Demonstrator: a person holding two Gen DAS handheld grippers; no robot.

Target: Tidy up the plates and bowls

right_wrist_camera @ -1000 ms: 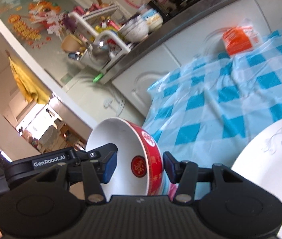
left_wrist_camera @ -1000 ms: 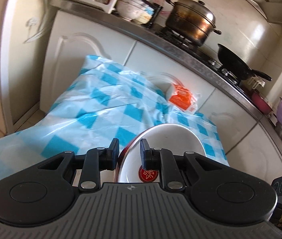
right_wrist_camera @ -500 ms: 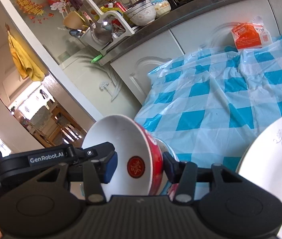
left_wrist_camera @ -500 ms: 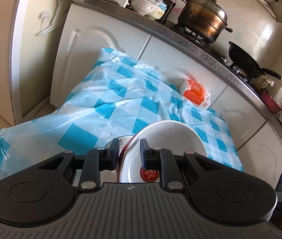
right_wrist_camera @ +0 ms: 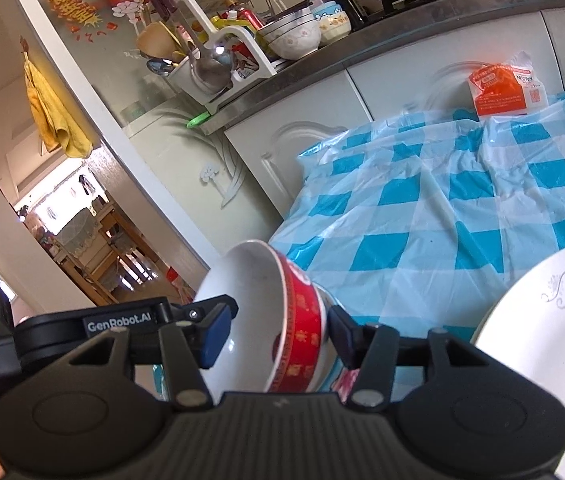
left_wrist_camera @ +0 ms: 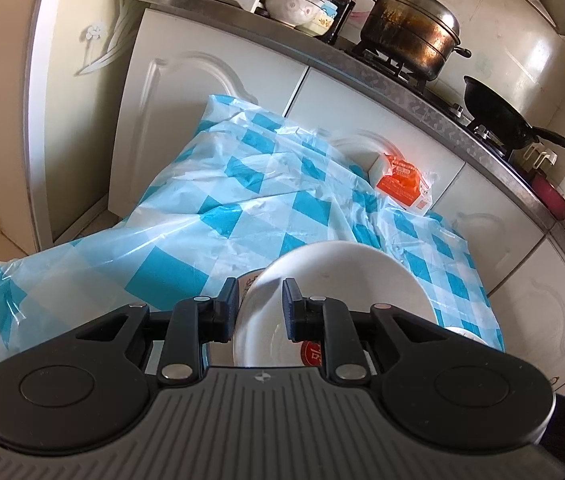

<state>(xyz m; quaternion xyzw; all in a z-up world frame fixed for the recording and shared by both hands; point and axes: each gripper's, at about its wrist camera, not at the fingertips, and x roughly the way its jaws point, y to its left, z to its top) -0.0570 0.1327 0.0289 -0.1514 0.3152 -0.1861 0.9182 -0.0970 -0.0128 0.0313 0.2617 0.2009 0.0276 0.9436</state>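
Observation:
My left gripper [left_wrist_camera: 260, 306] is shut on the rim of a red-and-white bowl [left_wrist_camera: 342, 280], holding it tilted above the blue checked tablecloth [left_wrist_camera: 242, 208]. The same bowl [right_wrist_camera: 266, 320] shows in the right wrist view, with the left gripper body [right_wrist_camera: 114, 324] gripping its near rim. My right gripper [right_wrist_camera: 278, 334] is open, its fingers on either side of that bowl without pinching it. Another bowl edge [left_wrist_camera: 248, 280] shows just under the held one. A white plate with grey flower print [right_wrist_camera: 542, 340] lies at the right on the cloth.
An orange packet [left_wrist_camera: 402, 184] lies at the table's far edge against white cabinets. The counter holds a steamer pot [left_wrist_camera: 410, 36], a black wok [left_wrist_camera: 498, 112], stacked bowls [left_wrist_camera: 302, 8] and a utensil rack [right_wrist_camera: 210, 60]. A doorway opens at the left [right_wrist_camera: 82, 248].
Both grippers have pulled back and tipped, so more of the table and counter shows. The bowl has stayed in my left gripper and tilted further on its side.

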